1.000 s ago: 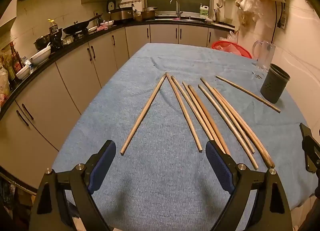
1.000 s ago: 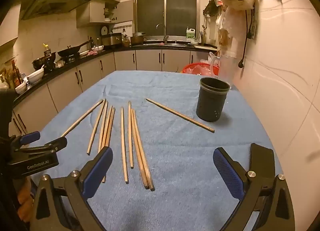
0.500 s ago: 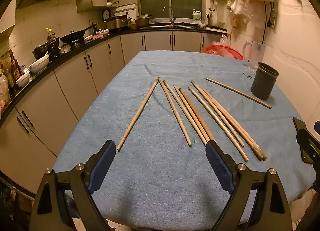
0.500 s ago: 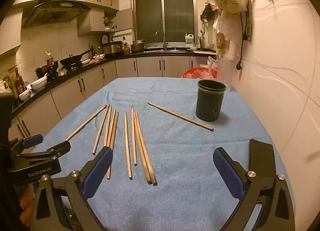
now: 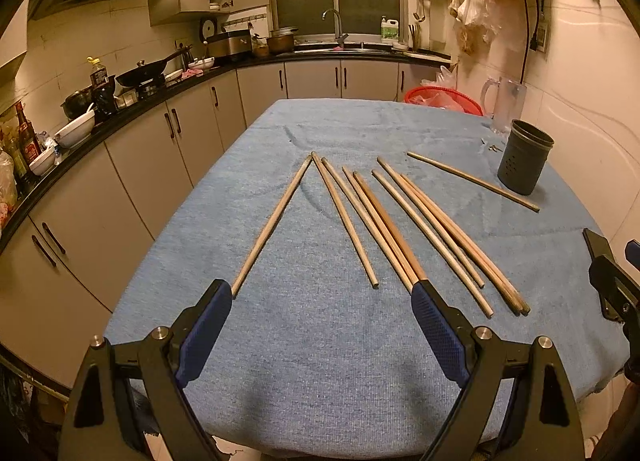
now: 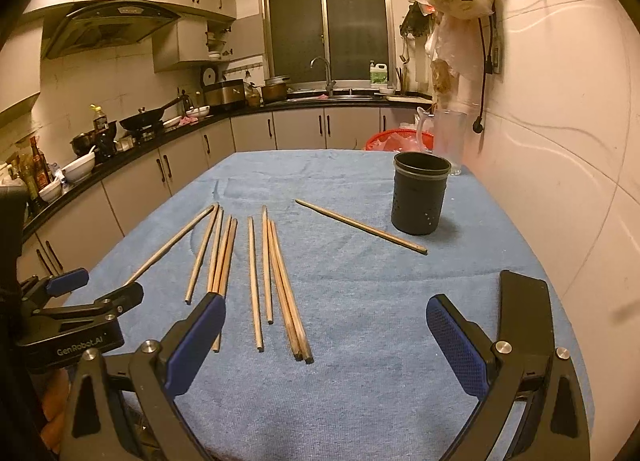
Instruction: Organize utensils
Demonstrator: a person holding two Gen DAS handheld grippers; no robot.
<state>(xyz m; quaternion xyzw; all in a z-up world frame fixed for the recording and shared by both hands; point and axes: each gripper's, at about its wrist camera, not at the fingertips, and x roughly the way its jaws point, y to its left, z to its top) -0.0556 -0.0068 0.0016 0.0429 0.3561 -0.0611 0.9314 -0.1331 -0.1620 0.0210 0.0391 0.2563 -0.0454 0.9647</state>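
Note:
Several wooden chopsticks (image 5: pixel 384 221) lie fanned out on a blue cloth (image 5: pixel 320 361); they also show in the right wrist view (image 6: pixel 256 261). One chopstick (image 6: pixel 360 226) lies apart, next to a dark upright holder cup (image 6: pixel 420 193), which also shows in the left wrist view (image 5: pixel 524 161). My left gripper (image 5: pixel 322 293) is open and empty, above the near ends of the chopsticks. My right gripper (image 6: pixel 324 313) is open and empty, near the front right of the table. The left gripper also shows at the left edge of the right wrist view (image 6: pixel 80 293).
A clear glass jug (image 6: pixel 444 137) and a red basket (image 6: pixel 396 141) stand at the far right of the table, by the wall (image 6: pixel 560 141). Kitchen counter and cabinets (image 5: pixel 120 141) run along the left and back.
Both grippers have pulled back and up from the table, so the chopsticks and cup look farther away. Both stay open. Nothing on the cloth has moved.

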